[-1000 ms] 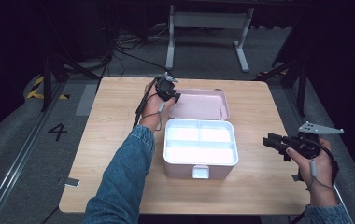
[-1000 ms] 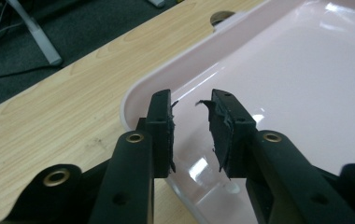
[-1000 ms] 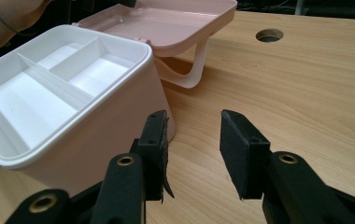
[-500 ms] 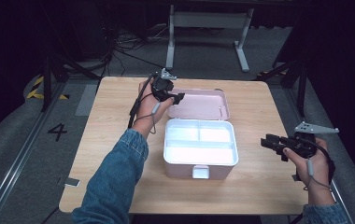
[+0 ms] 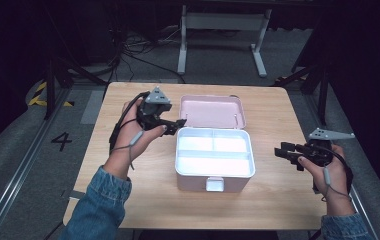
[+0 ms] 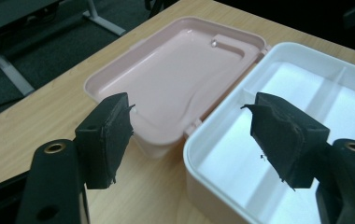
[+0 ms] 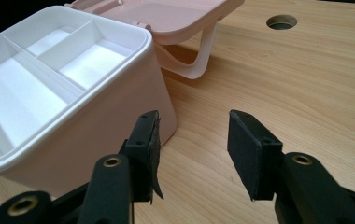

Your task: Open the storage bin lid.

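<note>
While its glossy pink lid (image 5: 211, 111) lies open, the white rectangular box (image 5: 215, 159) gleams.

Left tongs (image 5: 178, 123) and right tongs (image 5: 281, 151) just spread apart, both empty-jawed.

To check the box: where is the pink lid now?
In the high view the lid lies open on the table behind the white box, right of the left gripper.

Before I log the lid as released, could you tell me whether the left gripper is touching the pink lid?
Apart. In the left gripper view, the left gripper has open jaws with nothing between them, and the pink lid lies flat beyond.
</note>
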Available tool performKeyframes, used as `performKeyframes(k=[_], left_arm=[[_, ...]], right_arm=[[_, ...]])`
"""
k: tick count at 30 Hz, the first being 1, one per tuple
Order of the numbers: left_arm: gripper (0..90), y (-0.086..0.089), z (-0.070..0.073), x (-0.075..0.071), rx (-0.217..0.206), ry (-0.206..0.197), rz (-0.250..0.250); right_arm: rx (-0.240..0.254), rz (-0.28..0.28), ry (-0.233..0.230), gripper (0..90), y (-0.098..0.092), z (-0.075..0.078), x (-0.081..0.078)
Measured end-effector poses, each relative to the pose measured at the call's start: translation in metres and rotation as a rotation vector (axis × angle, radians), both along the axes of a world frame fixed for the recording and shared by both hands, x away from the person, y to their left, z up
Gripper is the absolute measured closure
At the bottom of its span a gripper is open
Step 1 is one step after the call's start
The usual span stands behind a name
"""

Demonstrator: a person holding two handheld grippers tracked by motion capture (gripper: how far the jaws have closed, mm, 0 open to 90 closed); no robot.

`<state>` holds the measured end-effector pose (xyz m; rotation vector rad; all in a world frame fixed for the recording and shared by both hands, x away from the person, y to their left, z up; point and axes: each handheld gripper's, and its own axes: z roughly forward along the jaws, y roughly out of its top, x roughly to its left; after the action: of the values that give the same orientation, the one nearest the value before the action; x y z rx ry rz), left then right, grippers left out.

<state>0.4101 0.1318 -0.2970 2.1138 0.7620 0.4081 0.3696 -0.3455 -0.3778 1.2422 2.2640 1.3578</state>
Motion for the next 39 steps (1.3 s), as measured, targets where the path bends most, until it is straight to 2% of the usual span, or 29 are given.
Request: performKeyframes(k=[3, 5, 8, 9, 11, 12, 13, 14, 15, 16, 17, 21, 23, 26, 28, 31, 32, 33, 36, 39], left_arm=[[28.1, 0.012, -0.006, -0.014, 0.005, -0.003, 0.041], [27.6, 0.021, -0.012, -0.023, 0.016, 0.009, 0.056], [27.0, 0.035, -0.023, -0.033, 0.019, 0.021, 0.081], [26.1, 0.035, -0.023, -0.033, 0.019, 0.021, 0.081], [25.3, 0.046, -0.031, -0.041, 0.021, 0.029, 0.119], [25.0, 0.051, -0.034, -0.044, 0.033, 0.041, 0.129], [24.6, 0.06, -0.04, -0.051, 0.073, 0.054, 0.147], [24.3, 0.064, -0.043, -0.054, 0.076, 0.061, 0.166], [24.2, 0.069, -0.046, -0.056, 0.098, 0.074, 0.178], [24.0, 0.069, -0.046, -0.056, 0.098, 0.074, 0.178], [23.7, 0.079, -0.053, -0.06, 0.136, 0.109, 0.207], [23.2, 0.092, -0.065, -0.062, 0.182, 0.158, 0.262], [22.4, 0.096, -0.072, -0.062, 0.203, 0.187, 0.268], [21.4, 0.101, -0.083, -0.059, 0.275, 0.25, 0.263], [21.3, 0.103, -0.089, -0.057, 0.292, 0.267, 0.261], [22.1, 0.105, -0.097, -0.055, 0.307, 0.334, 0.268], [22.8, 0.105, -0.097, -0.055, 0.307, 0.334, 0.268], [22.9, 0.106, -0.102, -0.054, 0.334, 0.376, 0.27], [22.9, 0.105, -0.108, -0.053, 0.36, 0.438, 0.275], [22.5, 0.105, -0.113, -0.051, 0.374, 0.444, 0.274]], right_arm=[[-0.007, 0.008, 0.003, 53.5, 0.003, 0.0, 0.004], [-0.013, 0.015, 0.008, 52.8, 0.006, 0.0, 0.007], [-0.016, 0.03, 0.012, 52.0, 0.008, -0.001, 0.01], [-0.018, 0.033, 0.017, 51.6, 0.008, -0.001, 0.012], [-0.024, 0.034, 0.023, 51.2, 0.007, -0.001, 0.014], [-0.035, 0.035, 0.026, 50.3, 0.007, -0.001, 0.018], [-0.042, 0.033, 0.025, 50.2, 0.006, -0.001, 0.02], [-0.049, 0.031, 0.023, 50.0, 0.006, -0.001, 0.021], [-0.053, 0.03, 0.025, 49.3, 0.006, -0.001, 0.022], [-0.053, 0.03, 0.025, 49.3, 0.006, -0.001, 0.022], [-0.07, 0.031, 0.039, 48.3, 0.005, -0.002, 0.025], [-0.094, 0.023, 0.056, 47.4, 0.002, -0.003, 0.029], [-0.112, 0.013, 0.061, 47.4, 0.001, -0.005, 0.031], [-0.141, 0.009, 0.082, 46.6, 0.0, -0.009, 0.034], [-0.16, 0.009, 0.1, 46.3, 0.0, -0.014, 0.036], [-0.179, 0.007, 0.119, 44.5, 0.001, -0.018, 0.037], [-0.179, 0.007, 0.119, 44.5, 0.001, -0.018, 0.037], [-0.185, 0.01, 0.133, 44.4, 0.001, -0.021, 0.038], [-0.196, 0.011, 0.148, 44.0, 0.0, -0.024, 0.04], [-0.211, 0.008, 0.161, 43.8, -0.001, -0.028, 0.041]])
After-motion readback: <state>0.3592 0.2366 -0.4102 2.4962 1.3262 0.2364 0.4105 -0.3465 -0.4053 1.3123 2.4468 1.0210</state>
